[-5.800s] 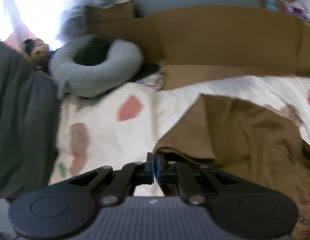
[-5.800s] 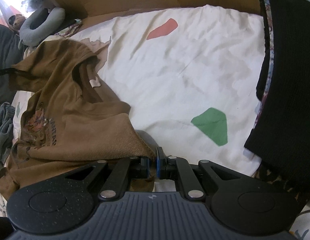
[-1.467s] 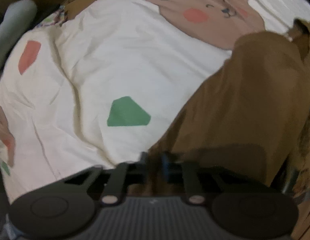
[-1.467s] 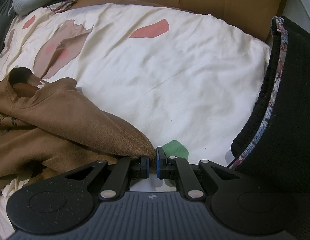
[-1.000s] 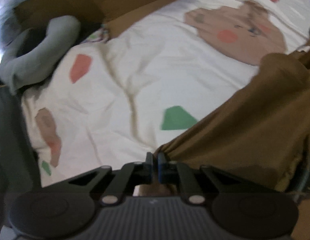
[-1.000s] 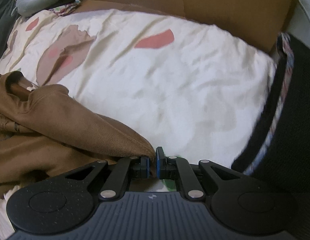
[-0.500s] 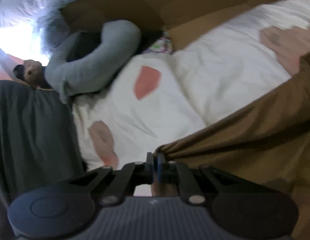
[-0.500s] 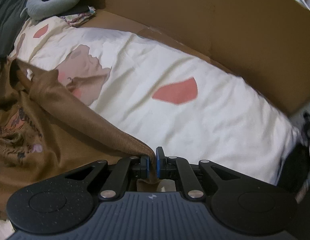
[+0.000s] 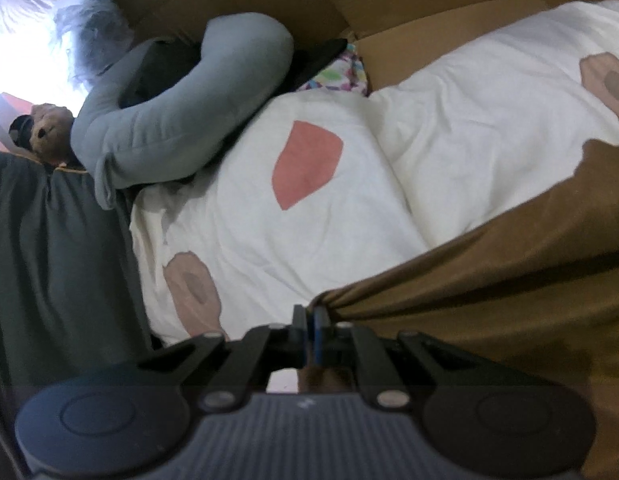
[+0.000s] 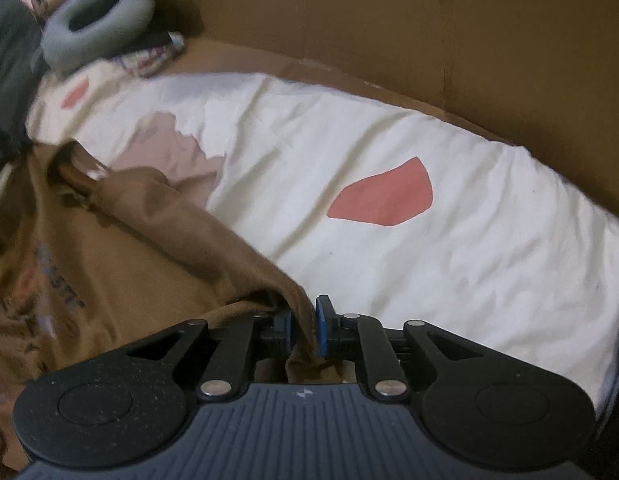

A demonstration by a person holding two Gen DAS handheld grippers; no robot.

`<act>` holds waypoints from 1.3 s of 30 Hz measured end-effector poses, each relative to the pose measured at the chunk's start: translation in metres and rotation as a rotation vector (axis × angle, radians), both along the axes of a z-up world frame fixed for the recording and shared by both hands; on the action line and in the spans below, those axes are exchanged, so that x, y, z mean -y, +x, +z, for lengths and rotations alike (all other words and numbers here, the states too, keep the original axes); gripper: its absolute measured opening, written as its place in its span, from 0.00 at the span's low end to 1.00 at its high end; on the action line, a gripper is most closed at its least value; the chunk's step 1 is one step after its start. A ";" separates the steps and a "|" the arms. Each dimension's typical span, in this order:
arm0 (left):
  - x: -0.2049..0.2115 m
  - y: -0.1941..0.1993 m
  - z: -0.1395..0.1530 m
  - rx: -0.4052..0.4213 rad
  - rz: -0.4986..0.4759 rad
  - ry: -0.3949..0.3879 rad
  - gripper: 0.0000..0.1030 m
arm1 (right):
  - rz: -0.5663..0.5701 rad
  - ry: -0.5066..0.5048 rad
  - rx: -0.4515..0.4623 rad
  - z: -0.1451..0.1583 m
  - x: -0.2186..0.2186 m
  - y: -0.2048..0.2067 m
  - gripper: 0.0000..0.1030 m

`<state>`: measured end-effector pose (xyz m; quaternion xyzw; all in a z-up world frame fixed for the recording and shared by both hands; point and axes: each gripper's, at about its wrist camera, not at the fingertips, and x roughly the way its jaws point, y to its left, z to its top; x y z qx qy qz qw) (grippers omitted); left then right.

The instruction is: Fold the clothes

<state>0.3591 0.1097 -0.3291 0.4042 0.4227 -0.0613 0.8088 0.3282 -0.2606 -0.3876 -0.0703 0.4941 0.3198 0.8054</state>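
Note:
A brown T-shirt (image 9: 509,272) lies spread on a white bedsheet (image 9: 449,128) with coloured patches. My left gripper (image 9: 309,326) is shut on one corner of the shirt's edge, and the cloth runs taut from there to the right. In the right wrist view the same brown T-shirt (image 10: 129,272) shows its printed front at the left and its collar (image 10: 73,164) further back. My right gripper (image 10: 305,328) is shut on a bunched fold of its edge, which hangs down between the blue pads (image 10: 322,320).
A grey neck pillow (image 9: 181,120) and a small teddy bear (image 9: 49,136) sit at the bed's far left corner. Cardboard walls (image 10: 389,20) run along the back. A dark grey cloth (image 9: 57,260) lies at the left. Bare bedsheet (image 10: 429,260) stretches right of the shirt.
Both grippers have carried the shirt's edge toward the cardboard wall and apart, pulling the cloth flatter. The black garment has slid out of the right wrist view.

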 end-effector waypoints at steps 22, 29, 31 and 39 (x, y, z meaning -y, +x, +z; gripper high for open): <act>0.001 -0.001 0.008 0.175 -0.012 -0.009 0.03 | -0.057 -0.031 0.088 0.011 0.008 0.018 0.04; 0.011 0.015 0.016 0.205 0.000 -0.044 0.03 | -0.037 -0.140 0.138 0.024 -0.006 0.050 0.04; 0.015 0.020 0.015 0.193 0.003 -0.052 0.03 | -0.031 -0.172 0.153 0.028 -0.009 0.060 0.04; 0.014 0.028 0.011 0.208 0.024 -0.044 0.03 | -0.048 -0.237 0.178 0.038 -0.037 0.110 0.04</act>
